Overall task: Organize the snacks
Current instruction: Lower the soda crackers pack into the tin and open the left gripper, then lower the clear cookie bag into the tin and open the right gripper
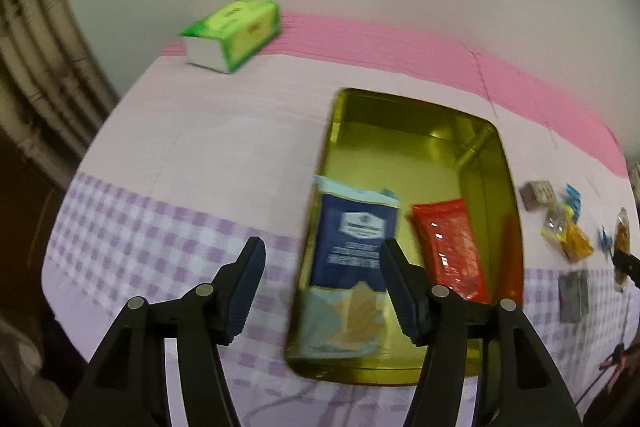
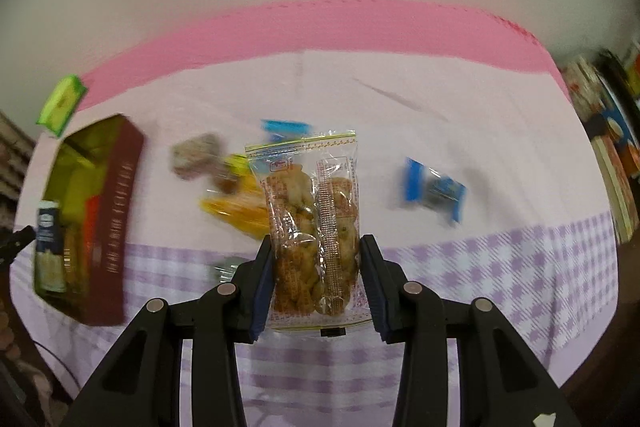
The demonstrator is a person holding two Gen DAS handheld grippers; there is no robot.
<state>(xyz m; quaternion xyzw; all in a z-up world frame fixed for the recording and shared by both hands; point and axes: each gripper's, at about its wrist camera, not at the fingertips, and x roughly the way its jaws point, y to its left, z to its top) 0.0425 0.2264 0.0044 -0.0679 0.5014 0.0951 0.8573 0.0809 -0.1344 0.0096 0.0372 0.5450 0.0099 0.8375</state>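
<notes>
In the left wrist view an open tin [image 1: 492, 163] with a gold inside lies on the cloth. It holds a blue packet [image 1: 356, 235] and a red packet [image 1: 452, 247] side by side. My left gripper [image 1: 323, 245] hangs above the tin's near left part, open, with nothing between its fingers. In the right wrist view my right gripper [image 2: 317, 241] is shut on a clear packet of brown fried snacks [image 2: 316, 211], held upright above the table. The same tin [image 2: 116, 211] shows its dark red outer wall at the left.
Loose snacks lie on the pink and lilac checked cloth [image 2: 500, 259]: a blue wrapper [image 2: 434, 189], a yellow packet [image 2: 236, 211], a brownish one [image 2: 196, 155]. A green tissue pack [image 1: 236, 31] sits at the far left edge. Books [image 2: 612, 155] stand at the right.
</notes>
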